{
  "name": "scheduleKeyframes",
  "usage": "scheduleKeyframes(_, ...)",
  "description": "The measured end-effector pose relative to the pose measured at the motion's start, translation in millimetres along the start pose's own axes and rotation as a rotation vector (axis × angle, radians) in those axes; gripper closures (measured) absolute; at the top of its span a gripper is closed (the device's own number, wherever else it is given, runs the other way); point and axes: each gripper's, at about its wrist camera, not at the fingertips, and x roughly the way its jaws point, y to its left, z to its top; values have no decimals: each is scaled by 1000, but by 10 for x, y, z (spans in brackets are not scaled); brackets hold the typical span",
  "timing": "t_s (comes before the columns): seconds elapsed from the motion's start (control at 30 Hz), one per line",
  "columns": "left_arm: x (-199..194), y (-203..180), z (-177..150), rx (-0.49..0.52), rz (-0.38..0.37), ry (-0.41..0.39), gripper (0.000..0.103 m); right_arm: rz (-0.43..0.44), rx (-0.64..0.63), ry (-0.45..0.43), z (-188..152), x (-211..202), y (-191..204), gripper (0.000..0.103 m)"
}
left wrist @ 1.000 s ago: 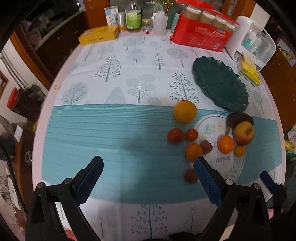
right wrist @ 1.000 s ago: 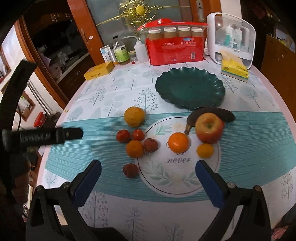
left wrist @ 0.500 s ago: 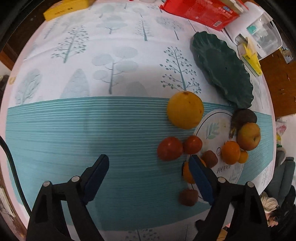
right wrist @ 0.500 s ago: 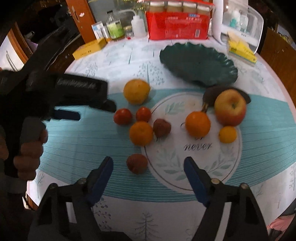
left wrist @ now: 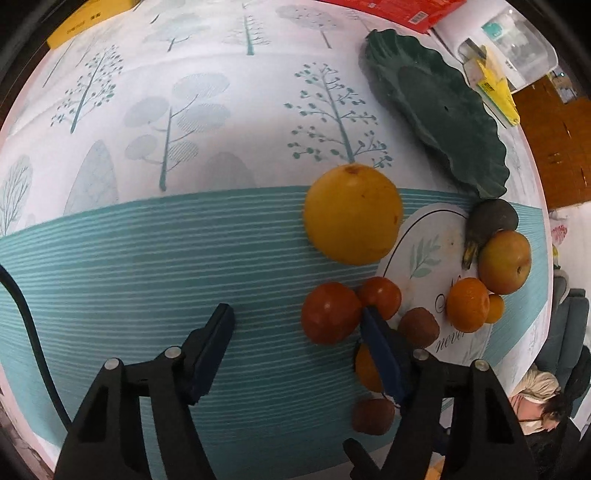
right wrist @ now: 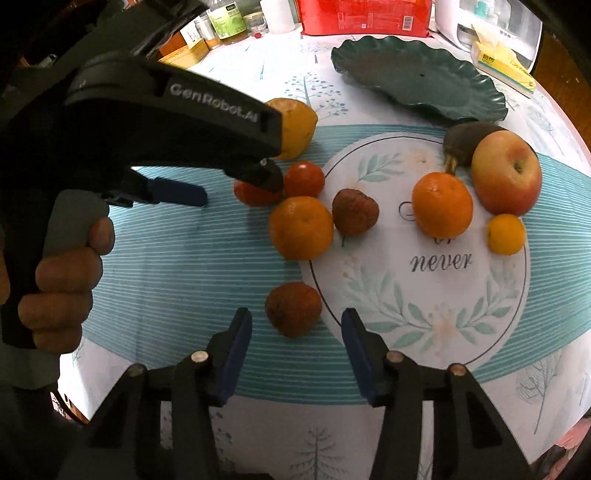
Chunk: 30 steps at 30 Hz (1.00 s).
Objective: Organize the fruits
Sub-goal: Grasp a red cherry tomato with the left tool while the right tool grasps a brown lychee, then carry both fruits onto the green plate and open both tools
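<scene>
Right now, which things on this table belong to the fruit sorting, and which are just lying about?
Part of the job: large yellow citrus, two red tomatoes, round oranges, red-yellow apple, blackened banana, two brown shrivelled fruits, dark green scalloped plate.

Lying about: red carton of jars, yellow tissue pack, green-labelled bottle.

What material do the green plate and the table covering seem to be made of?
Green plate: probably glazed ceramic or glass; dark, with a scalloped rim and a soft sheen, though hard plastic is possible. Table covering: likely a printed vinyl or coated cloth; it lies smooth and flat, with trees, teal stripes and lettering printed on it.
</scene>
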Motion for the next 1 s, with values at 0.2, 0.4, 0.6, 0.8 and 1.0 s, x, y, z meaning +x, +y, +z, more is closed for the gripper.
scheduleKeyframes(0.2, -15, -49, 28, 16, -48, -6, 55, 14, 5, 20, 1, 110, 69, 70)
scheduleKeyframes(0.4, 5, -112, 7, 9, -83, -24, 72, 53, 18, 19, 30, 110, 28, 71)
scheduleKeyframes(0.6, -32, -151, -32, -8, -45, -46, 75, 100, 1, 17, 42, 64, -102, 71)
scheduleKeyframes(0.8, -227, -141, -76, -56, -7, -96, 75, 124, -38, -15, 56, -71, -260, 72)
scheduleKeyframes(1.0, -511, -291, -135, -94, 23, -150, 75, 158, -89, -55, 152, -356, -344, 71)
